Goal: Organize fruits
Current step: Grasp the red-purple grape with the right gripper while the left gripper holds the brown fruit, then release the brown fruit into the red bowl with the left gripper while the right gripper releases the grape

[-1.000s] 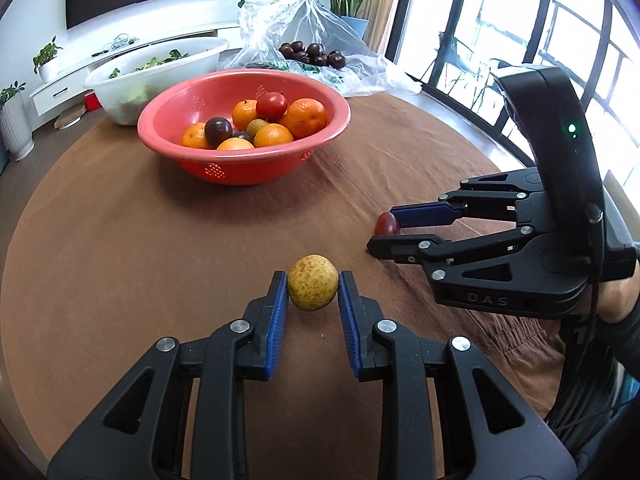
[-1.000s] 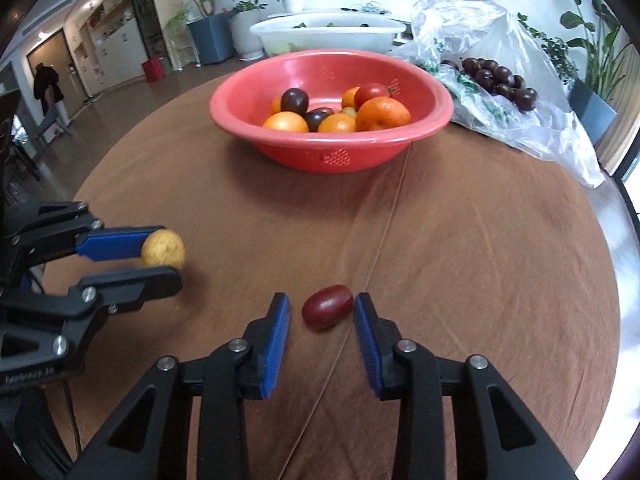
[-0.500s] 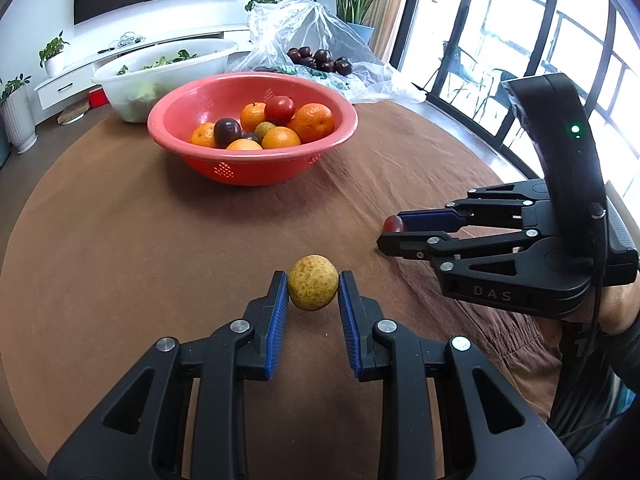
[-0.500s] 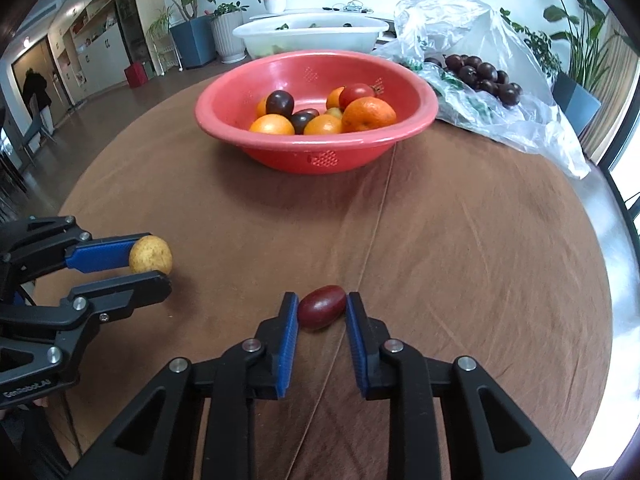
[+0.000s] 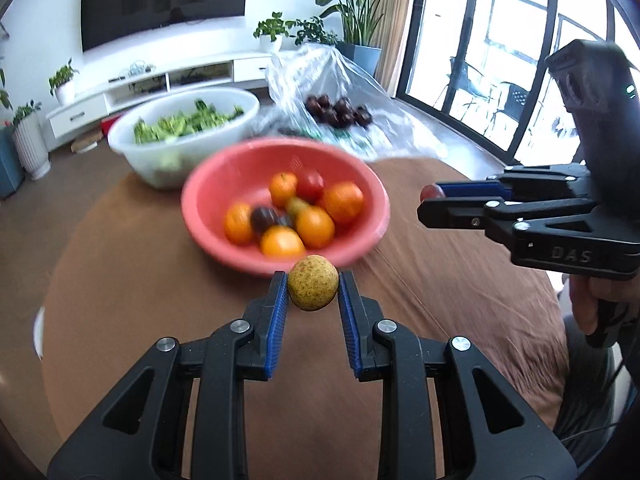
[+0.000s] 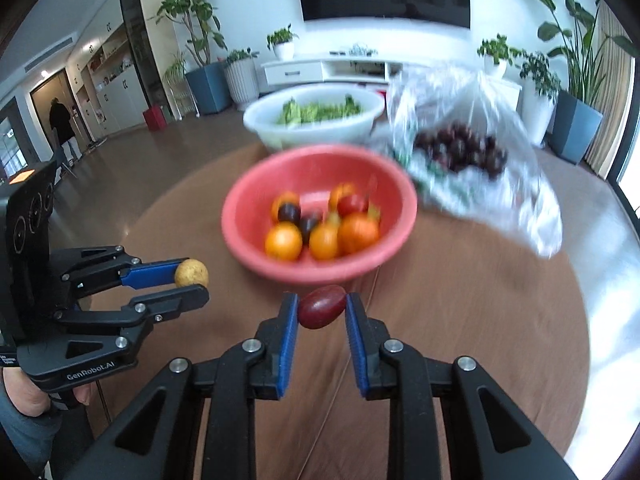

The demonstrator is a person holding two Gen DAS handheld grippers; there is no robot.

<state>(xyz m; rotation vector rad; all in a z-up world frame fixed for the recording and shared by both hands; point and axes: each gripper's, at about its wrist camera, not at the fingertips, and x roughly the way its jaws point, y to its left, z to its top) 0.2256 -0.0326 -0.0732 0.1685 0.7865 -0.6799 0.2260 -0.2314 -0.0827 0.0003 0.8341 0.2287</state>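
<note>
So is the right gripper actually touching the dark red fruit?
Touching. The right wrist view shows the right gripper with both blue pads pressed against the dark red fruit, held above the table.

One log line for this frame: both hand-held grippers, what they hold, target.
left hand-held gripper: shut on yellow speckled fruit | right hand-held gripper: shut on dark red oval fruit | both lifted, facing red bowl | release: not yet

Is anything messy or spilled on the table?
Nothing looks spilled. The oranges sit inside the red bowl, the greens in the white bowl. Only the crumpled plastic bag sprawls loosely beside them.
</note>
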